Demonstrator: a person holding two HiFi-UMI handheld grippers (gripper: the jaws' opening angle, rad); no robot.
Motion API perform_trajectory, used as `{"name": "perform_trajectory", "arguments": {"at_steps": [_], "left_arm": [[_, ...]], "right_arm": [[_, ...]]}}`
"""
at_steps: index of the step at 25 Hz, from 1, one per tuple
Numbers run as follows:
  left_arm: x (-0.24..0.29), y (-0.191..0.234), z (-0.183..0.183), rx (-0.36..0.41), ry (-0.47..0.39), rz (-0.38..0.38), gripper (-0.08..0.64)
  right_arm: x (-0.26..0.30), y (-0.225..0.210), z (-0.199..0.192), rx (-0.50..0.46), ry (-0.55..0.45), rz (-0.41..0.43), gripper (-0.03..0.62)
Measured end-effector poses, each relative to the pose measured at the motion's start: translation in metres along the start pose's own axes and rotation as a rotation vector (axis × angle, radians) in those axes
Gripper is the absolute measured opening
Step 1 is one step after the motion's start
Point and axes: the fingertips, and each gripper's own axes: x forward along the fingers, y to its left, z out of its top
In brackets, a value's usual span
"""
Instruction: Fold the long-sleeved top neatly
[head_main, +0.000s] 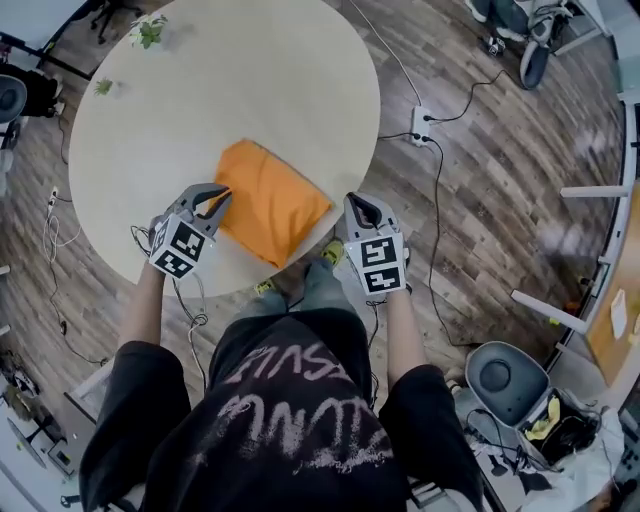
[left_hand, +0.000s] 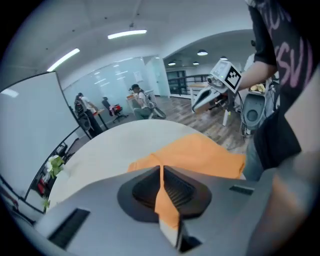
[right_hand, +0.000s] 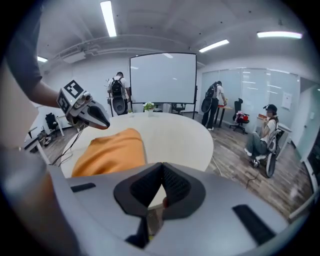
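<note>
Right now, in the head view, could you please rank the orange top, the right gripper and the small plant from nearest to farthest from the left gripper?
1. The orange top, clamped in the left gripper.
2. The right gripper, on the right, beyond the top.
3. The small plant, at the table's far edge.

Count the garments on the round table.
1. The orange top lies folded at the table's near edge, with one edge pinched by the left gripper. A second garment beneath it cannot be ruled out.
</note>
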Motion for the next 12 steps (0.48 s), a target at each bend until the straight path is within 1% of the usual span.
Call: {"name": "perform_trajectory", "arguments": {"at_steps": [2,5,7,9,10,12], "left_arm": [[-0.015,0.011,0.012,-0.076,-0.055,0.066,0.026],[-0.036,0.030,0.030,-0.161,-0.129,0.180,0.014],[-0.053,0.043,0.036,-0.232,-0.170,0.256,0.014],[-0.070,0.055,0.040,-0.302,-0.214,0.310,0.012],[-0.077,0.059,0.042,-0.322,-0.237,0.326,0.012],[-0.091,0.064,0.045,-0.333,-0.279,0.353,0.012]], "right_arm": [[-0.012,-0.011,0.018,0.016,-0.046,-0.037,0.005],[-0.033,-0.023,0.049,0.034,-0.129,-0.082,0.005],[-0.051,-0.025,0.071,0.056,-0.185,-0.109,0.005],[-0.069,-0.025,0.088,0.086,-0.232,-0.146,0.005],[-0.077,-0.025,0.096,0.099,-0.253,-0.164,0.005],[-0.092,-0.023,0.106,0.119,-0.284,-0.196,0.005]]}}
